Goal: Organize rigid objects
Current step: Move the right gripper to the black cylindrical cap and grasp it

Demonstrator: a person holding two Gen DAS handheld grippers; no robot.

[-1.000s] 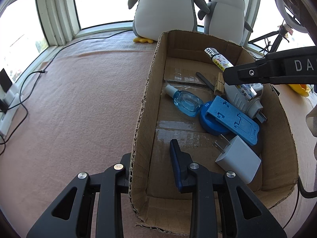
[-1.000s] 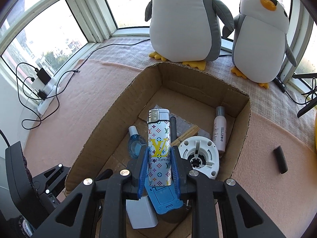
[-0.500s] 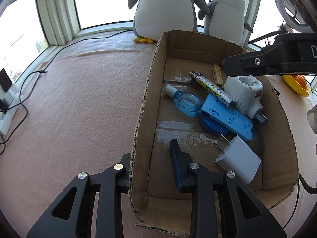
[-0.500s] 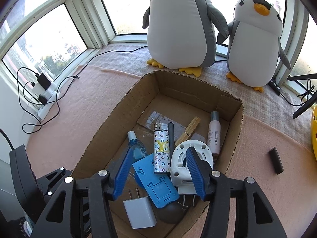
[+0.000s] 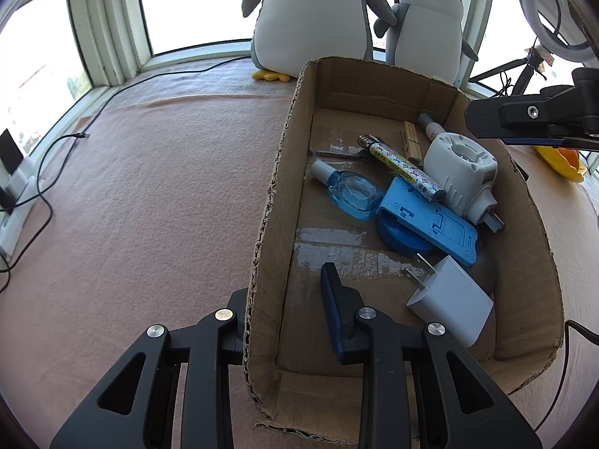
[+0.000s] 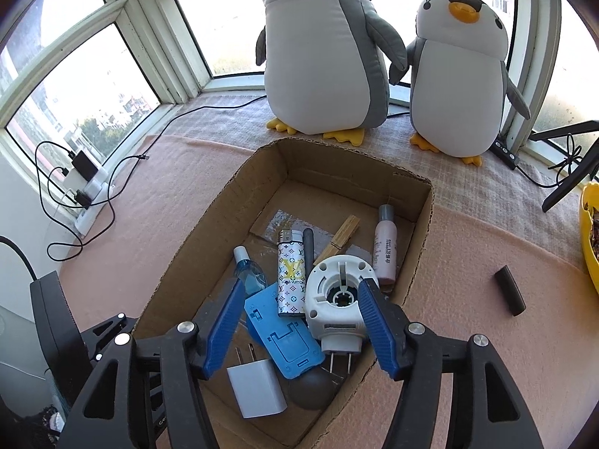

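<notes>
The right gripper [image 6: 299, 331], jaws opening and empty, hangs at lower centre over the cardboard box [image 6: 425, 220]; the left gripper [image 5: 288, 310] clamps the box's wall.

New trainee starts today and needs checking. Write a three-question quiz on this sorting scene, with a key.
1. True or false: the patterned lighter lies inside the cardboard box.
2. What do the left tongs clamp? A) the box's side wall B) the white charger C) the blue bottle
3. How many plush penguins stand beyond the box?

Key: 1 true; 2 A; 3 two.
</notes>
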